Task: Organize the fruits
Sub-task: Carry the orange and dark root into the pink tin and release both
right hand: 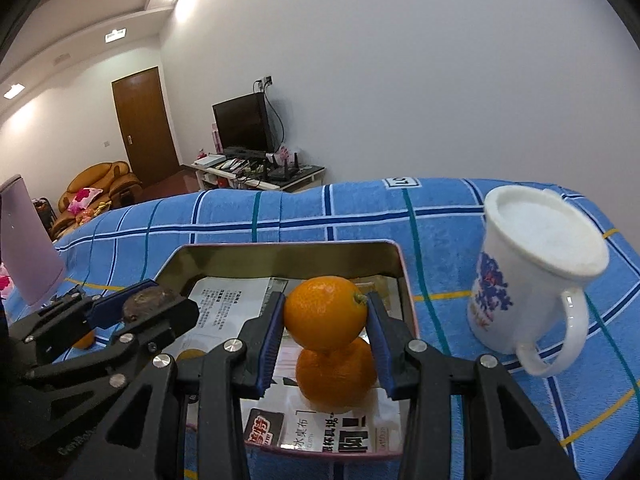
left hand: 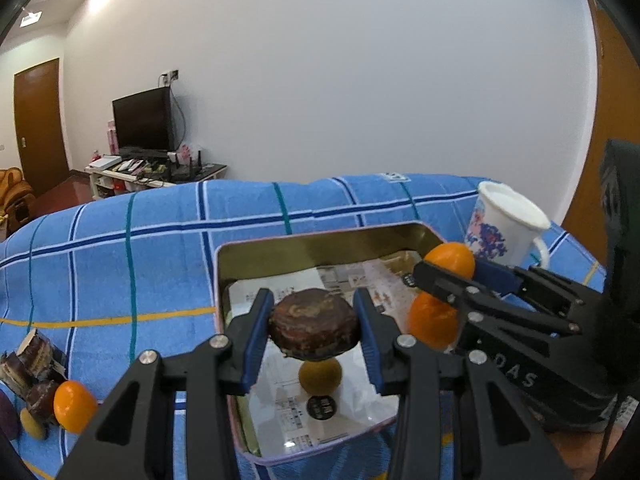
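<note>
In the left wrist view, the left gripper has its jaws clenched on a dark brown fruit, held above the metal tray, which sits on a desk covered with a blue checked cloth. Under the held fruit a small yellowish fruit lies on the paper lining the tray. At the tray's right side the right gripper grasps an orange, with a second orange lying in the tray just below it. A white mug stands beyond the tray's right corner, and left of the tray another orange lies on the cloth next to some dark fruits. In the right wrist view, the right gripper has its jaws gripping the orange directly above the second orange in the tray. The left gripper holds the dark fruit over the tray's left edge, and the mug stands right of the tray.
</note>
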Demonstrator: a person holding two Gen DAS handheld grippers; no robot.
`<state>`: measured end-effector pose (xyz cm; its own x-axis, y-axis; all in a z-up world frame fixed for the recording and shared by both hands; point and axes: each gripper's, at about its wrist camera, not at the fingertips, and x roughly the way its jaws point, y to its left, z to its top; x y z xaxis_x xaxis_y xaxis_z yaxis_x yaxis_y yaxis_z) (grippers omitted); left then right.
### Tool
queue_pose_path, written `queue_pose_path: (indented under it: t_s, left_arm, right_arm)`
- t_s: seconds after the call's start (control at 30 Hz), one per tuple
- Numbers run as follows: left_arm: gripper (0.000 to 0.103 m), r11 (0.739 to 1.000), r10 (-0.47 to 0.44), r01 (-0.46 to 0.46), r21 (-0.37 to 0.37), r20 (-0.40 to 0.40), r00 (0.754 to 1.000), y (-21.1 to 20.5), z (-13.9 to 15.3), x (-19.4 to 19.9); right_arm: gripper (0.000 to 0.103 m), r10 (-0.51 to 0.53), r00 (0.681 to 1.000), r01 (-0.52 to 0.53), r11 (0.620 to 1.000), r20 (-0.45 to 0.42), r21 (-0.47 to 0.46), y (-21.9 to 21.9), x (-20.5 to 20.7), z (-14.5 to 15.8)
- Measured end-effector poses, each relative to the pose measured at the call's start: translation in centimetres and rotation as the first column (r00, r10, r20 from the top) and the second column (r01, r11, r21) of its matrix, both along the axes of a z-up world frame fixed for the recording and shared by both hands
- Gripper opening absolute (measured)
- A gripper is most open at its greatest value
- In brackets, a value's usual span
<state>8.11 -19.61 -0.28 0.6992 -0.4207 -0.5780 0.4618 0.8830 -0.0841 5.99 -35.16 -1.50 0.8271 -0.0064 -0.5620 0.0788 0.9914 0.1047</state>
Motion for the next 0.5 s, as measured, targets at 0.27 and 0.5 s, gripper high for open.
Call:
queue_pose_path:
  t_s: [0.27, 0.5]
  left_arm:
    - [0.043, 0.999, 0.026, -0.025, 0.039, -0.022, 0.999, -0.32, -0.59, 0.51]
    - [0.044, 0.997, 0.057, -0.055, 0.045, -0.027, 0.998, -0.06, -0.71, 0.74]
  right_arm:
    - [0.043, 0.034, 0.999, -0.033, 0.999, -0.033, 0.023, 0.43, 0.66, -0.40]
    - [0.045, 0.038, 0.999, -0.037, 0.999, -0.030, 0.039, 0.71, 0.58, -0.40]
